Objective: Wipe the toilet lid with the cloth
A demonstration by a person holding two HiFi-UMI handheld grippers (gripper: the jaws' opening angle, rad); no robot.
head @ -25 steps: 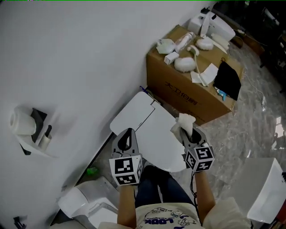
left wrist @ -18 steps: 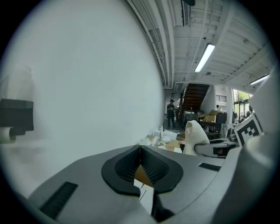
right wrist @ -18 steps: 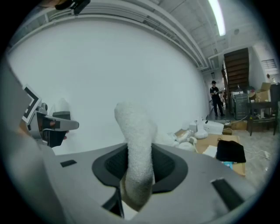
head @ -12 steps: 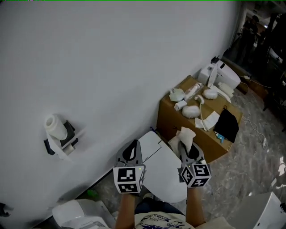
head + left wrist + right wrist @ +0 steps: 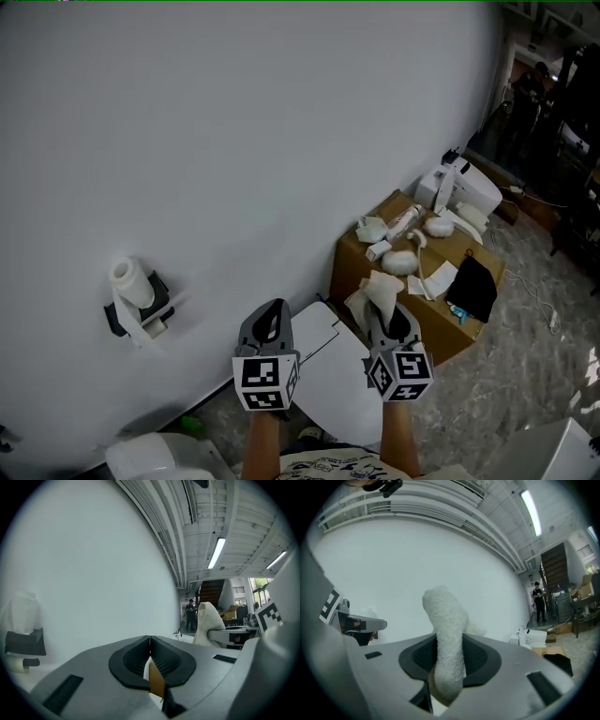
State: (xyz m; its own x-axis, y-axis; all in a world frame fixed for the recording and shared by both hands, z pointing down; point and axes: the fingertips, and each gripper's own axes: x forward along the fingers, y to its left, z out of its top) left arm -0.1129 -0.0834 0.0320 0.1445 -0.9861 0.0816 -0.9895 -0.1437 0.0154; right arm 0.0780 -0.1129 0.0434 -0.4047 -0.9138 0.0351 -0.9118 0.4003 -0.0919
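Cloth (image 5: 379, 290) sticks up, clamped between jaws of right gripper (image 5: 387, 321); left gripper (image 5: 271, 313) closed on nothing.

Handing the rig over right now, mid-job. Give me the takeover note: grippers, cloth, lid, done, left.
Left gripper: fingers shut, empty.
Right gripper: shut on the white fluffy cloth, which sticks up past the fingers.
White closed toilet lid: below and between the grippers, beside the brown cardboard box; cloth held off it.
Done: cloth in grip; any wiping so far cannot be told.
Left: lower the cloth onto the lid and wipe it.
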